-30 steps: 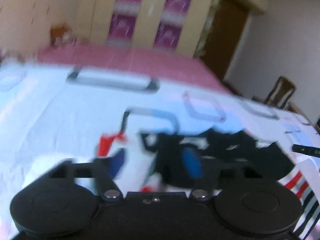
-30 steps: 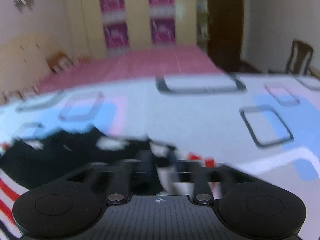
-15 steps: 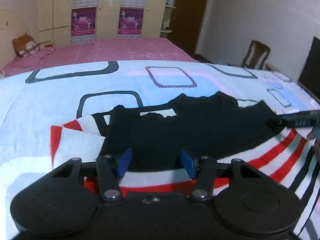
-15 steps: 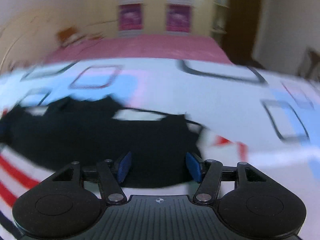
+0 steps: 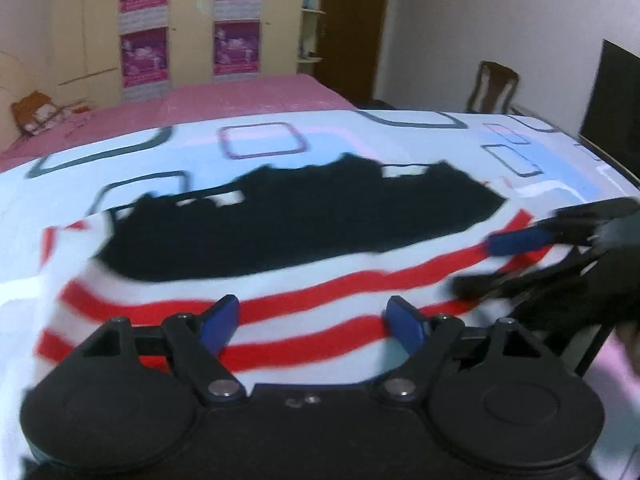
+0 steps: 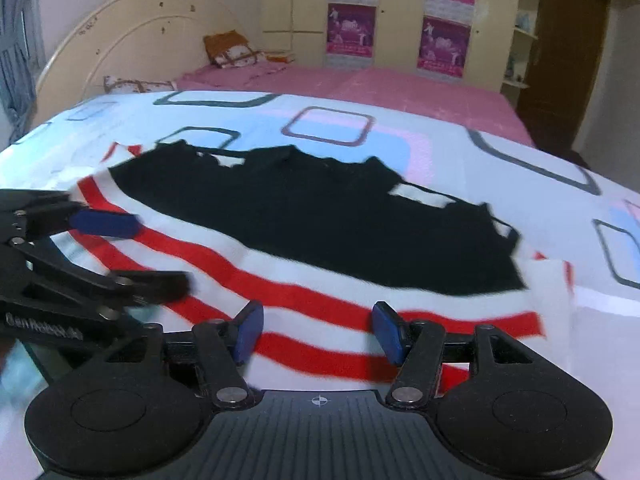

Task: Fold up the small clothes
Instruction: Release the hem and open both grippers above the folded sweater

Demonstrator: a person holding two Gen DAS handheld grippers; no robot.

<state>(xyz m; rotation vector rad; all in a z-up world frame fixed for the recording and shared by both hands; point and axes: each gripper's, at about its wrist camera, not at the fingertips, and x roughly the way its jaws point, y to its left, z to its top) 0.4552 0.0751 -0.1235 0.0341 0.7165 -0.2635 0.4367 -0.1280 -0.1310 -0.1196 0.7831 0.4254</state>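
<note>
Left gripper point(image 5: 313, 319) and right gripper point(image 6: 316, 331), jaws apart, over the black-and-red-striped white garment point(image 6: 304, 224) (partly blurred); grasping one layer risks a skewed fold.

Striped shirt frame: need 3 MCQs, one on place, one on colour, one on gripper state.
1. Where does the striped shirt lie?
A. on the patterned bedsheet
B. on the wooden chair
C. on the floor

2. What colour is the shirt's top panel?
A. blue
B. black
C. pink

3. How does the left hand-held gripper stand?
A. shut on the shirt
B. shut on nothing
C. open over the shirt

Answers:
1 A, sheet with printed squares shows all around the shirt.
2 B, the panel above the red and white stripes is black in both views.
3 C, its blue pads stand wide apart with stripes showing between them; the right hand-held gripper looks the same.
</note>
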